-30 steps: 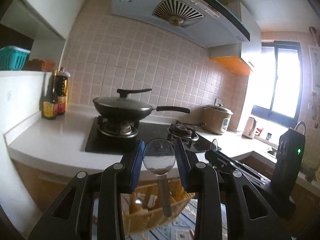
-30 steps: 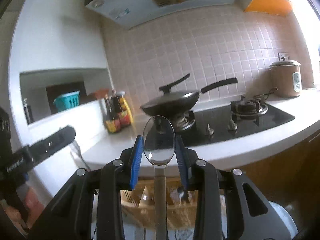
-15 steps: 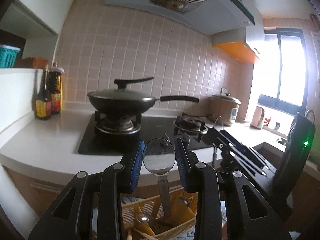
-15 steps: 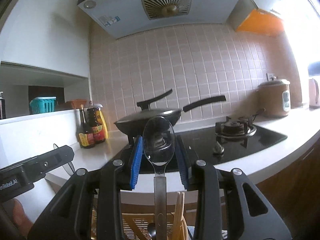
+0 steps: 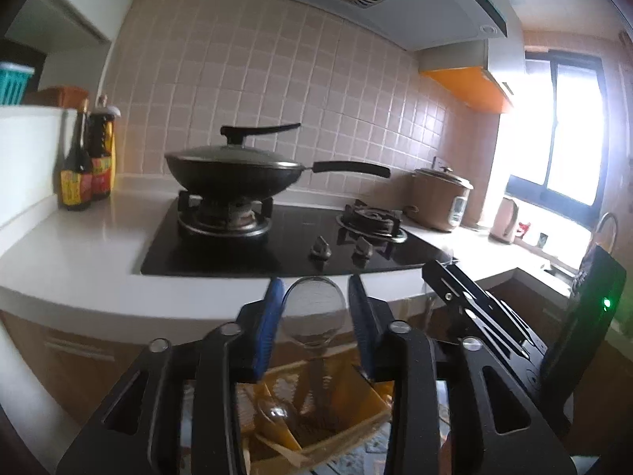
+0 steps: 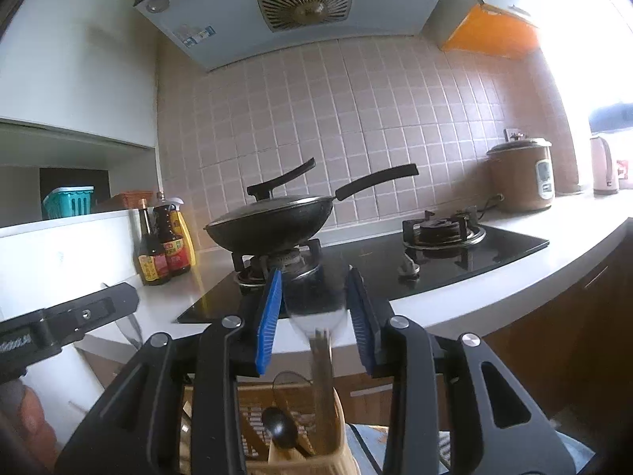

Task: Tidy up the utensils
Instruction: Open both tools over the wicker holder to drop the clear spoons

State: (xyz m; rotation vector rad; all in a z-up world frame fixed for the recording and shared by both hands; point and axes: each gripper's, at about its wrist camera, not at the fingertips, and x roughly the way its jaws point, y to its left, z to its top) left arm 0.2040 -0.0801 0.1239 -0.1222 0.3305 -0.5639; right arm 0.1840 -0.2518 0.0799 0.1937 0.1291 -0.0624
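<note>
Both pairs of jaws were opening, gaps showing beside each shiny metal spoon (image 5: 312,312) (image 6: 316,308). Left gripper (image 5: 314,324) and right gripper (image 6: 316,312) did best held steady above the near woven yellow utensil basket (image 6: 300,427), letting handles slide straight in.

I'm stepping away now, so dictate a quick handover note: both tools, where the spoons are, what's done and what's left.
Left tool: jaws opening, spoon between the pads, handle pointing down toward the yellow utensil basket.
Right tool: jaws opening, second spoon between the pads, blurred, above the wicker utensil basket.
Done: both spoons brought over the baskets, which already hold other utensils.
Left: let both spoons drop in, then pull the tools clear.
</note>
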